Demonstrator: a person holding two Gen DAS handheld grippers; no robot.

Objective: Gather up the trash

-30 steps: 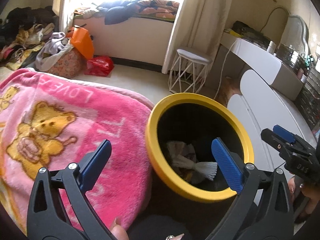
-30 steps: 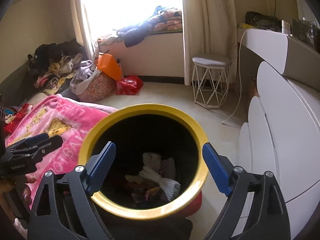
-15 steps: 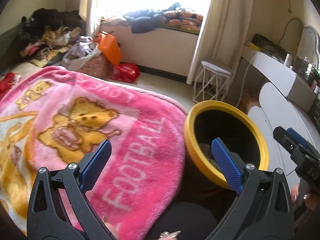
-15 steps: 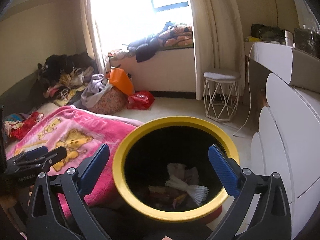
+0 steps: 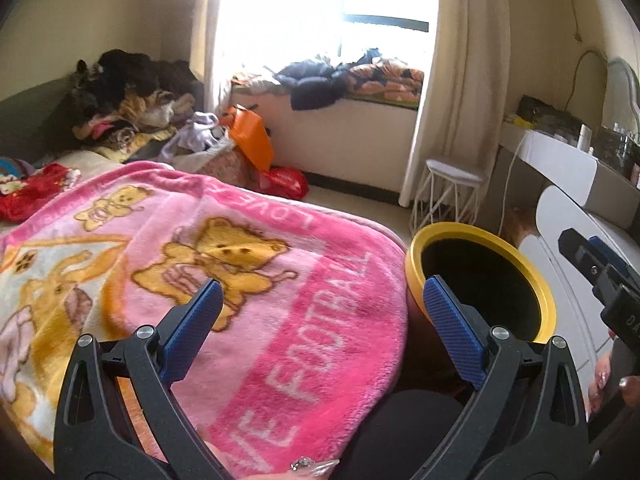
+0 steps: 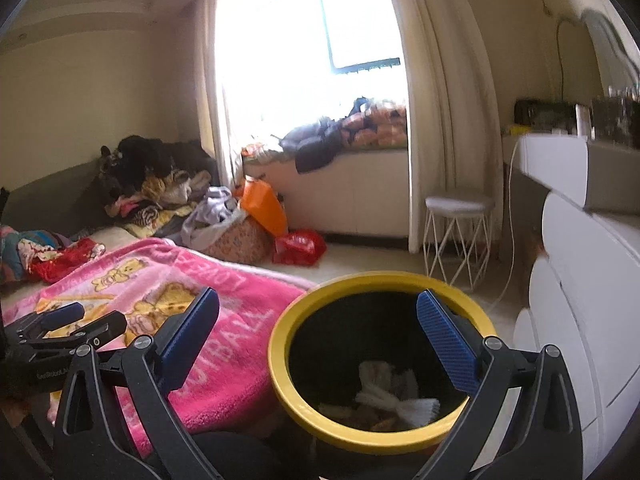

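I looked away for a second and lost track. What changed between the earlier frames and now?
Both grippers pulled up and away from the yellow-rimmed bin. The left gripper swung left, so it now faces the pink blanket rather than the bin's opening. The right gripper rose, still over the bin. Nothing was grasped or released: both stay open and empty, and the white crumpled trash still lies inside.

**Rig appearance**

Left gripper (image 5: 318,312) and right gripper (image 6: 318,320): black plastic frames with triangular cutouts, 2 blue ribbed pads (image 5: 454,330) each, silver screws at pivots. White lettering on the bodies. Long decorated fingernails (image 5: 314,466) visible.
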